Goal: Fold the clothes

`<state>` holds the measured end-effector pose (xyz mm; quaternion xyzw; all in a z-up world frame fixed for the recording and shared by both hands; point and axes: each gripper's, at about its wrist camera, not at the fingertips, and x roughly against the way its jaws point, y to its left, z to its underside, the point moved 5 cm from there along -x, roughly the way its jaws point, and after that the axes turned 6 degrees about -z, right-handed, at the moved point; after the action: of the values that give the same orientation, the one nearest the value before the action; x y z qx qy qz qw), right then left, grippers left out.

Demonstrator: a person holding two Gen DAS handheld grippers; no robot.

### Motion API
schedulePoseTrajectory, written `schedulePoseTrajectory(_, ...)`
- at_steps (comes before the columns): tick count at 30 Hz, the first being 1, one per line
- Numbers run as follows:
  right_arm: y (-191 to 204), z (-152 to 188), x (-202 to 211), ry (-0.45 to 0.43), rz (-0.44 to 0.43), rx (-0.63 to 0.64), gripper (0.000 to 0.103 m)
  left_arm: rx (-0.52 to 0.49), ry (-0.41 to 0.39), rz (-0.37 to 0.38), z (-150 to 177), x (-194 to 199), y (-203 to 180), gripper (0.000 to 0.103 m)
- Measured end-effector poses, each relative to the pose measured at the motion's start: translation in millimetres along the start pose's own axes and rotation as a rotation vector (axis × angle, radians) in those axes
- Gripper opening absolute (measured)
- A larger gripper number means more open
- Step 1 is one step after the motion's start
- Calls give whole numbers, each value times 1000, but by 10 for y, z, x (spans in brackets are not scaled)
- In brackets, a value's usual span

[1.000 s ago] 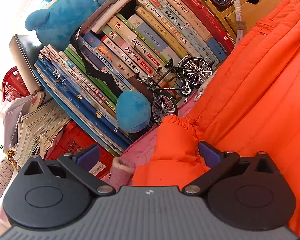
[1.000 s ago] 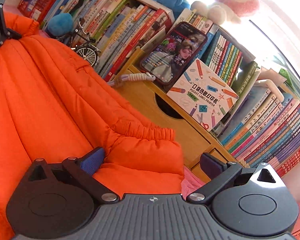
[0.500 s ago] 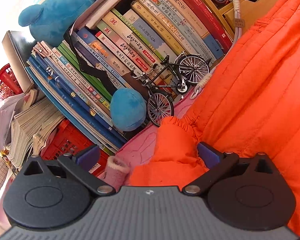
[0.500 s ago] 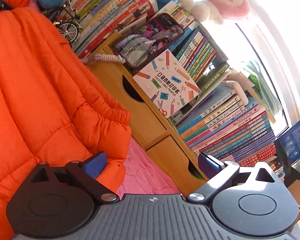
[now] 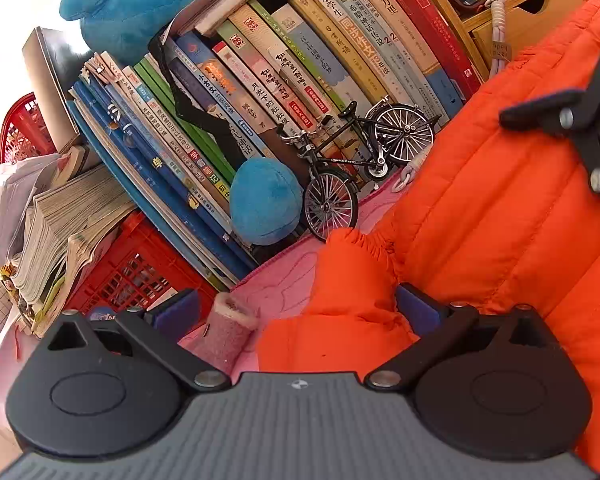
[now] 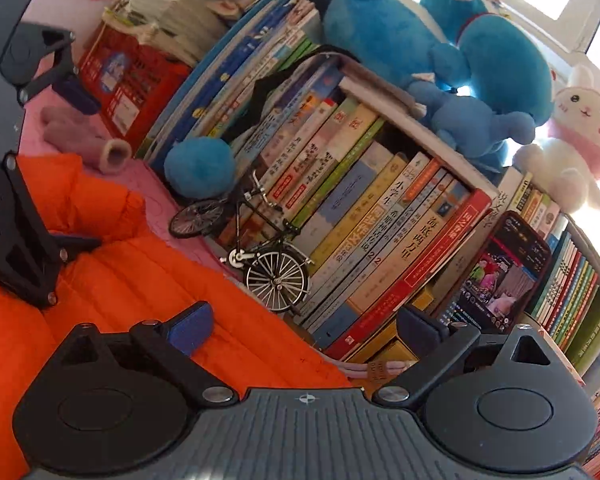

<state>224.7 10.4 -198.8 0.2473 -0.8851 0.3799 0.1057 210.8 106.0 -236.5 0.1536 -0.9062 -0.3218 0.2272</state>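
your left tongs (image 5: 296, 312) stand spread wide, and the gathered cuff (image 5: 352, 276) of the orange puffer jacket (image 5: 500, 220) lies between the fingers. the right-hand pad (image 5: 414, 306) touches the cuff's side; the left-hand pad (image 5: 178, 312) stands clear of it, over the pink cover (image 5: 284, 276) of the desk, just beside a small pink fuzzy roll (image 5: 230, 334). nothing is pinched yet. to take the sleeve well, i judge you should shift the tongs towards the cuff so it sits centred, go low enough to catch both layers of the padding, and only then press them together; the slippery quilted cloth is likely to slide out of a shallow bite.

your right tongs (image 6: 300, 324) are also spread and hold nothing. the left-hand pad (image 6: 192, 326) hangs over the jacket's edge, though whether it touches the cloth i cannot tell; the other pad sits in front of the books (image 6: 360, 216). the jacket lies flat on the pink cover and fills the lower left of the right wrist view.

mind the model bicycle (image 5: 356, 168) standing at the foot of the books, close to the cuff: a wide sweep of the sleeve could knock it over. the blue plush ball (image 5: 266, 200) sits just beside it.
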Motion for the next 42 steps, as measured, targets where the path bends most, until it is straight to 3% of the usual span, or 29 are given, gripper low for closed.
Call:
schedulePoseTrajectory(6, -442, 509, -47, 114, 23, -61, 102, 23, -3, -4, 17, 8, -7, 103)
schedulePoseTrajectory(15, -1096, 1392, 251, 271, 176, -116, 102, 36, -18, 25, 36, -3, -17, 103)
schedulePoseTrajectory(24, -1421, 1875, 485, 385, 262, -178, 102, 43, -31, 35, 31, 2, -22, 103)
schedulePoseTrajectory(30, -1438, 1868, 517, 405, 290, -228, 102, 46, -30, 40, 21, 2, -15, 103)
schedulePoseTrajectory(33, -1413, 1704, 546, 384, 344, -185, 100, 46, -29, 35, 21, 3, -14, 103)
schedulePoseTrajectory(38, -1109, 1003, 689, 152, 400, -152, 100, 52, -24, 38, 21, 1, -7, 103)
schedulePoseTrajectory(42, -507, 439, 622, 15, 270, -122, 100, 57, -21, 42, 19, 5, -2, 103)
